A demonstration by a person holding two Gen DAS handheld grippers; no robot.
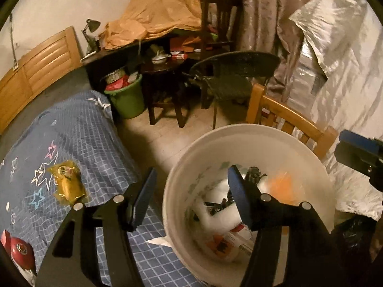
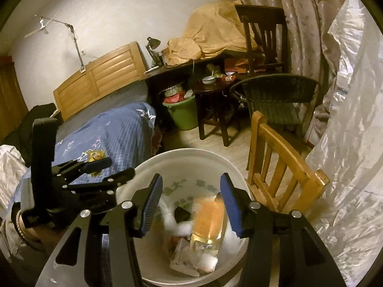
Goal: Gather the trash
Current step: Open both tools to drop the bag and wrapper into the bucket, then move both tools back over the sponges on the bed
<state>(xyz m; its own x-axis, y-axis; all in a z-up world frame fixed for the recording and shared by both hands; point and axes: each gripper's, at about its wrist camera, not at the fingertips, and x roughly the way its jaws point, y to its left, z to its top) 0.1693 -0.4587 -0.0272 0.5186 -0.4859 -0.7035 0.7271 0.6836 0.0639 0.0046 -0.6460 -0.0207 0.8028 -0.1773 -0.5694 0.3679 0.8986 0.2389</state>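
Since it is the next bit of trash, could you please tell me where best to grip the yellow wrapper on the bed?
Take the yellow wrapper by its puffed middle, coming from above. It lies flat on the blue bedspread, crinkled edges splayed, so a side approach would likely snag cloth. The left claw, open, is nearer.

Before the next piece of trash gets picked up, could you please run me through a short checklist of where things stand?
1. Left gripper empty, jaws apart: ok.
2. Right gripper empty, jaws apart: ok.
3. White bucket under both grippers, trash inside: ok.
4. Yellow wrapper off the blue bedsheet: not ok, it lies there.
5. Bucket has room left: cannot tell.
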